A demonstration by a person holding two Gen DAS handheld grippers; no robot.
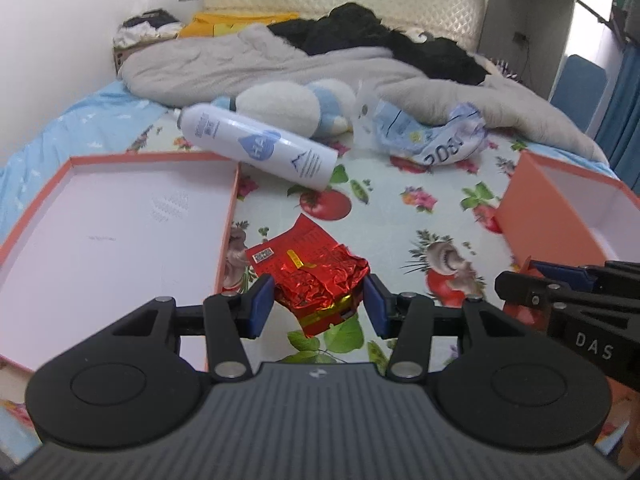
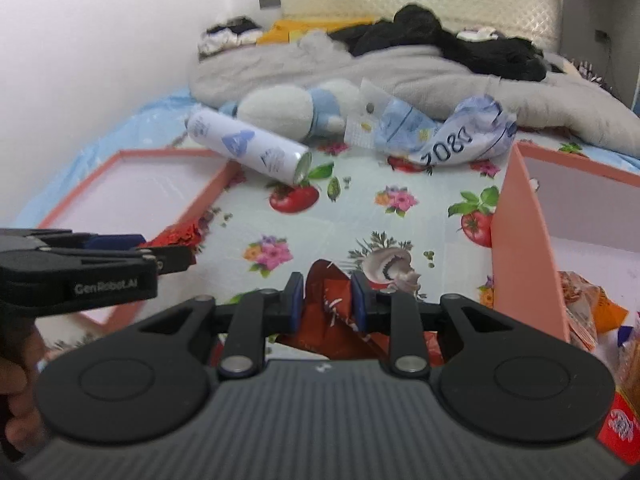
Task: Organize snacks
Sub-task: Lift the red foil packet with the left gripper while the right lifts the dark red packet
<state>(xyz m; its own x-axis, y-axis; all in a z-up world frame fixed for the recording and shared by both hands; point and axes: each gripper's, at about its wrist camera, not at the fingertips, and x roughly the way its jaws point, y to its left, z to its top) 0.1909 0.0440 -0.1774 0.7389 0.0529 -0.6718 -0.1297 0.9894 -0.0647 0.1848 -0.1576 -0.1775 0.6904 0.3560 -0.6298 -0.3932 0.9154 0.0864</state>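
Red foil packet [image 1: 320, 280] clamped between left gripper [image 1: 318, 306] fingers [image 1: 260, 304].

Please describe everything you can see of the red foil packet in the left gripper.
The red foil packet is a shiny, crinkled metallic pouch with gold print, a yellow strip and a white code label on its flat upper flap. Its bulging lower part sits between the blue pads of the left gripper, which press its sides. It hangs tilted above the flowered sheet, beside the shallow orange-rimmed lid.

Red foil packet [image 1: 320, 276], salmon-pink box [image 1: 560, 208], floral sheet [image 1: 400, 208]
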